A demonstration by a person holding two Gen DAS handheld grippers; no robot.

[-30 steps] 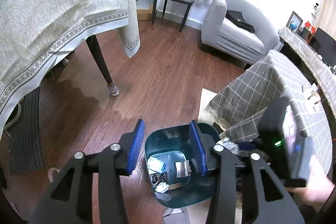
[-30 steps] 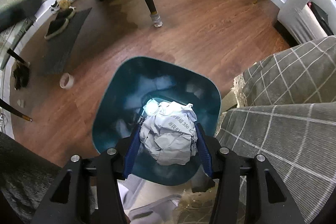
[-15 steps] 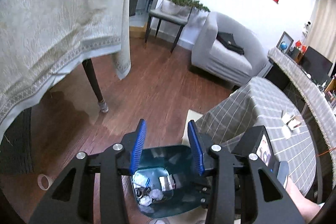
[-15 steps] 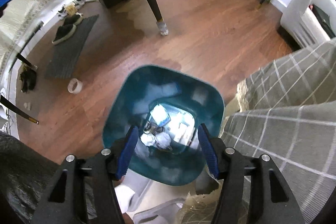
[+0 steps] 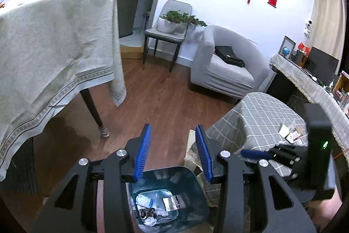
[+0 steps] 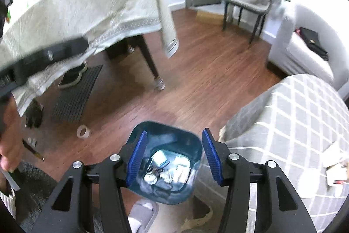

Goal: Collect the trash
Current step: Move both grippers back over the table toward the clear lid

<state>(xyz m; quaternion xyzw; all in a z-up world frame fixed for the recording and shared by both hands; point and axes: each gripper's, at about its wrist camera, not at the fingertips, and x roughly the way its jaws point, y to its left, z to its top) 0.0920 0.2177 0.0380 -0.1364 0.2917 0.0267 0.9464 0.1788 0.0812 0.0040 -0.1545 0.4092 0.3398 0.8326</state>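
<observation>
A dark teal trash bin [image 5: 189, 176] stands on the wood floor beside a low table with a grey checked cloth [image 5: 261, 115]. It holds crumpled paper and wrappers [image 5: 152, 213]. It also shows in the right wrist view [image 6: 192, 141], trash inside [image 6: 165, 169]. My left gripper [image 5: 173, 153] is open and empty, raised above the bin. My right gripper [image 6: 174, 155] is open and empty, above the bin. Paper scraps [image 5: 291, 133] lie on the checked cloth; they show in the right wrist view [image 6: 333, 165] too.
A dining table with a pale cloth [image 5: 54, 47] stands at left, its leg [image 5: 96, 115] near the bin. A grey armchair [image 5: 222, 64] and a chair with a plant [image 5: 172, 25] stand behind. A tape roll [image 6: 82, 132] lies on the floor.
My right gripper opened and dropped the crumpled paper ball into the bin. Both grippers have risen and tilted up, so more of the room shows.
</observation>
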